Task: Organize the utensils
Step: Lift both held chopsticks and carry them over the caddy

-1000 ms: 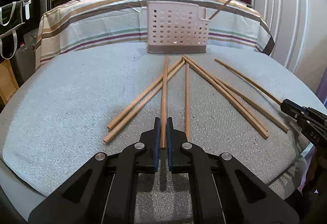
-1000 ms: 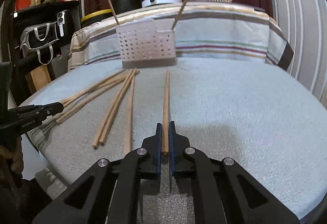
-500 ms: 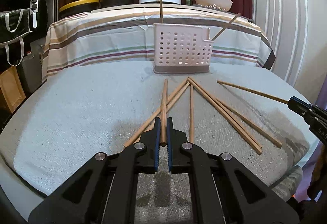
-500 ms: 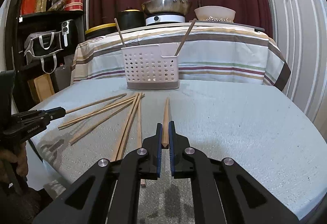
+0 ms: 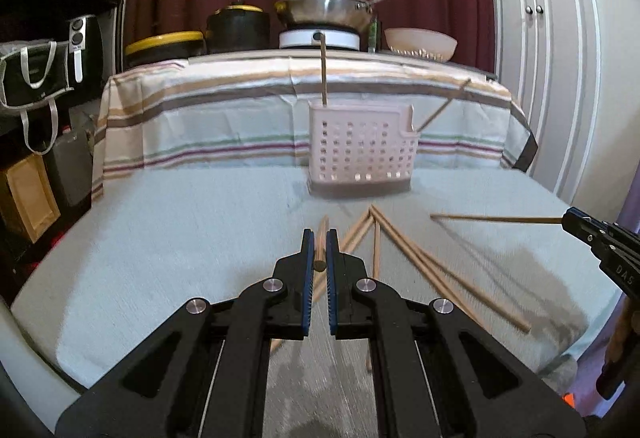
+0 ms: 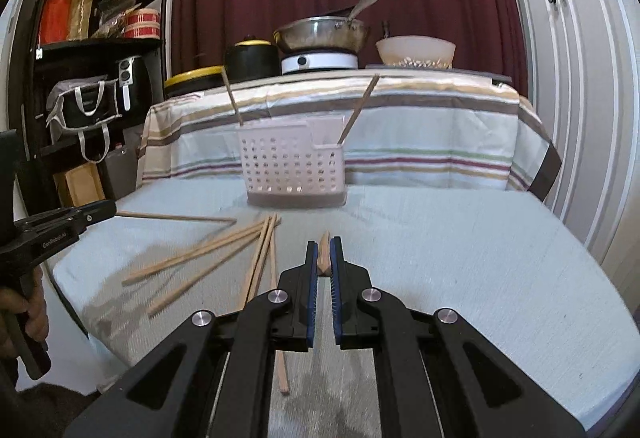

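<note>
Chopsticks (image 5: 319, 256) (image 6: 323, 256): each claw (image 5: 319, 238) (image 6: 324, 244) grips one; lettering reads "DAS", "GenRobot".

the scattered chopsticks (image 5: 420, 270) run hidden beneath the left gripper (image 5: 319, 238).

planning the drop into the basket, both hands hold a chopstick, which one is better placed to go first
Probably left. The left gripper with its chopstick points nearly straight at the basket. The right gripper holds its chopstick too, but the basket sits off to its left.
</note>
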Motion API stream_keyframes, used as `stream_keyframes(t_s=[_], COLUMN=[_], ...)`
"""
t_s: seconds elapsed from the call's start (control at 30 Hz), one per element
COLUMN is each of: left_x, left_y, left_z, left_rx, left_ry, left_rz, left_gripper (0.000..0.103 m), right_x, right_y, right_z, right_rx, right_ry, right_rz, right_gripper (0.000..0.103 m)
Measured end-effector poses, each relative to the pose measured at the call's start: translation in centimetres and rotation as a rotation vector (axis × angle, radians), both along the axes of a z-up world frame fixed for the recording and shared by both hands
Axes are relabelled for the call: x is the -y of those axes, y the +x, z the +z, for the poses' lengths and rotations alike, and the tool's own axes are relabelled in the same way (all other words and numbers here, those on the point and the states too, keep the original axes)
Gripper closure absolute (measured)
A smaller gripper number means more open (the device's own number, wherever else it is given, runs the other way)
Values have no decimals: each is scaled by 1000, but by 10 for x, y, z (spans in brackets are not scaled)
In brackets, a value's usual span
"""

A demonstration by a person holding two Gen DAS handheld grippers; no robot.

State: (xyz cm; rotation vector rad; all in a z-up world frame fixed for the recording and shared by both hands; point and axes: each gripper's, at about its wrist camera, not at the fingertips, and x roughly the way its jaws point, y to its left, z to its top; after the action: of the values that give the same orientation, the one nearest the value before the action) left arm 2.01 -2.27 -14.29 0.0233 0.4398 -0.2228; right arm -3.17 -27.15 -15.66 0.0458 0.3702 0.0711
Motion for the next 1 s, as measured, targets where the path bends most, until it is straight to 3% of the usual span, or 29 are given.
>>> stream_keyframes(t_s=[0.27,0.67,1.0], left_x=[-9,-12,-8], left_y=[33,105,127], left_z=[43,66,93], left_rx=[0,-14,14], left_ry=[-9,-17,-8], left_rz=[-22,-39,-80], left_gripper=[97,97,97], right_x=[2,-4,-3], right_y=[32,94,119], right_z=[36,72,94], right_rx=[30,95,106], right_ry=[-7,-39,-23], right_rz=[3,19,46], right_gripper=[96,96,96])
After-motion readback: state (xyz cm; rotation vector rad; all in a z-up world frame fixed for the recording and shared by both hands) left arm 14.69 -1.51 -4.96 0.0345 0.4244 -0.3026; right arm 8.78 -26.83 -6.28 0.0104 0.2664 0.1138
